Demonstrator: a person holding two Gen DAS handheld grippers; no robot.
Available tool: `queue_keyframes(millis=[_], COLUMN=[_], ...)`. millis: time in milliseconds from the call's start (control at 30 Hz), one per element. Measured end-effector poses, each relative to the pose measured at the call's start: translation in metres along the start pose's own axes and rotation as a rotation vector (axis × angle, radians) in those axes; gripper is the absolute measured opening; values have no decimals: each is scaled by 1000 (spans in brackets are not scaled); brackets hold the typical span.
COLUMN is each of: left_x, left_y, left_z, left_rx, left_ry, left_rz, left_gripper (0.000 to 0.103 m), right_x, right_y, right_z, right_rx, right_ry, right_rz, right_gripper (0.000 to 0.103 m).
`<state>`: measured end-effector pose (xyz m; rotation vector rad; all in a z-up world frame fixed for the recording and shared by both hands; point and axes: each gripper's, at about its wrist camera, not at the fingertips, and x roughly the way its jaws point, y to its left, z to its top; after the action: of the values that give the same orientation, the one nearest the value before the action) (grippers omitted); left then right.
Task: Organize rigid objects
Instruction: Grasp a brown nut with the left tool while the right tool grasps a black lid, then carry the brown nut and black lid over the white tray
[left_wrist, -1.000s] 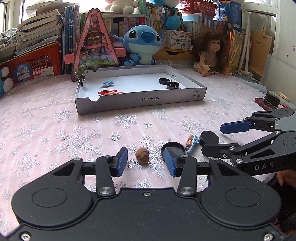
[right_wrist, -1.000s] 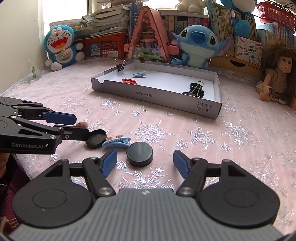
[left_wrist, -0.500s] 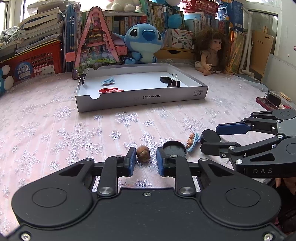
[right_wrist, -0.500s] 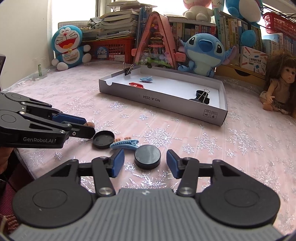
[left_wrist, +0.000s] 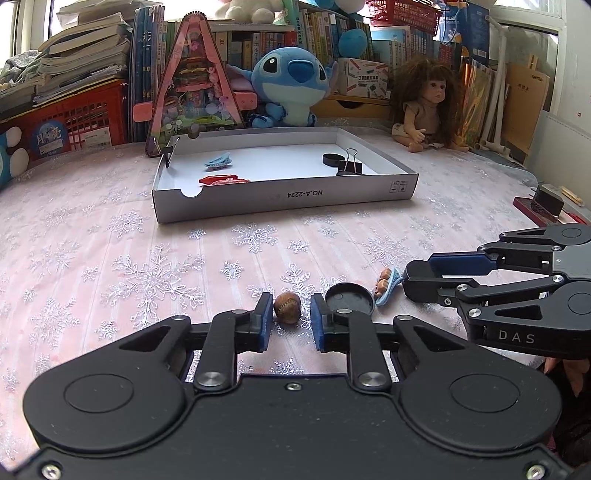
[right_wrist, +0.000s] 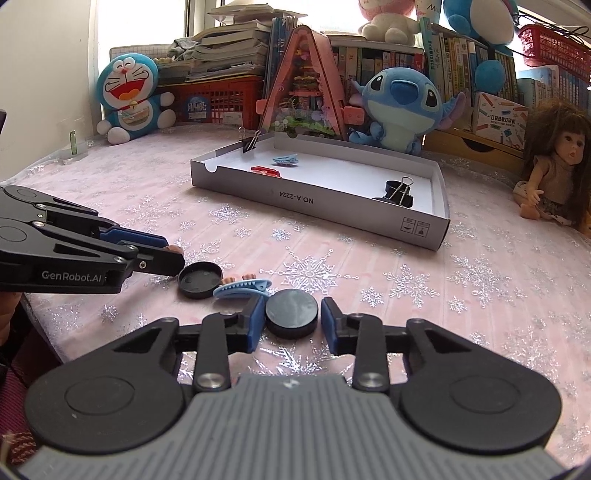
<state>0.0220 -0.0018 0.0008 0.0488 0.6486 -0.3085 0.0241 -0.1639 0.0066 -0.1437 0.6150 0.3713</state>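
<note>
Straddles a small brown ball (left_wrist: 287, 312) with the left gripper (left_wrist: 290, 314), low at the centre of the left wrist view. Jaws narrow, not yet clamped: one pad touching the ball, a slim gap at the other. No long axis to line up with. Round, hard-looking, with a stitched seam across it, so probably inclined to roll or squirt out if pinched off-centre.

Brackets a black puck (right_wrist: 291, 312) with the right gripper (right_wrist: 293, 317), bottom centre of the right wrist view. Jaws narrow here too: one pad against the rim, a sliver of cloth showing at the other. Flat, matte, a rigid disc lying face up. Offers the rim as the only grip, across its width.

Between the two, just beside each other on the worktop (left_wrist: 110, 258): an open black lid (left_wrist: 349, 300), hollow side up, and a pale blue hair clip (left_wrist: 388, 286) with small tan knobs along one side. Long axis of the clip slanting across the frame, one end close to the puck.

Well apart, toward the upper middle of both views: a shallow white cardboard tray (left_wrist: 284, 195), thin-walled, with a thumb notch at one corner. Already inside: a blue clip (left_wrist: 218, 161), a red clip (left_wrist: 223, 180), a black ring (left_wrist: 332, 159) and a black binder clip (left_wrist: 349, 166).

Likely next: close fully on ball and puck, lift straight up off the glittery snowflake cloth, carry forward to the tray. Left gripper nearer the ball, right nearer the puck.
</note>
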Motion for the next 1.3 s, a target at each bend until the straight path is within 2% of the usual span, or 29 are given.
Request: queue_keyframes(millis=[467, 633, 967, 1300], left_x=[3, 1, 7, 4], left_y=[7, 6, -1, -1], left_z=[8, 8, 1, 2], left_rx=[-37, -27, 1, 1], left_ry=[-13, -19, 5, -26], left_rz=[22, 24, 25, 50], left_gripper=[18, 15, 16, 15], right_x=[-5, -5, -5, -4], right_y=[-6, -10, -10, -10], right_z=[6, 6, 6, 5], right_rx=[14, 30, 35, 39], right_ry=[-20, -22, -18, -16], right_rz=[-20, -32, -32, -34], right_gripper=[37, 37, 38, 37])
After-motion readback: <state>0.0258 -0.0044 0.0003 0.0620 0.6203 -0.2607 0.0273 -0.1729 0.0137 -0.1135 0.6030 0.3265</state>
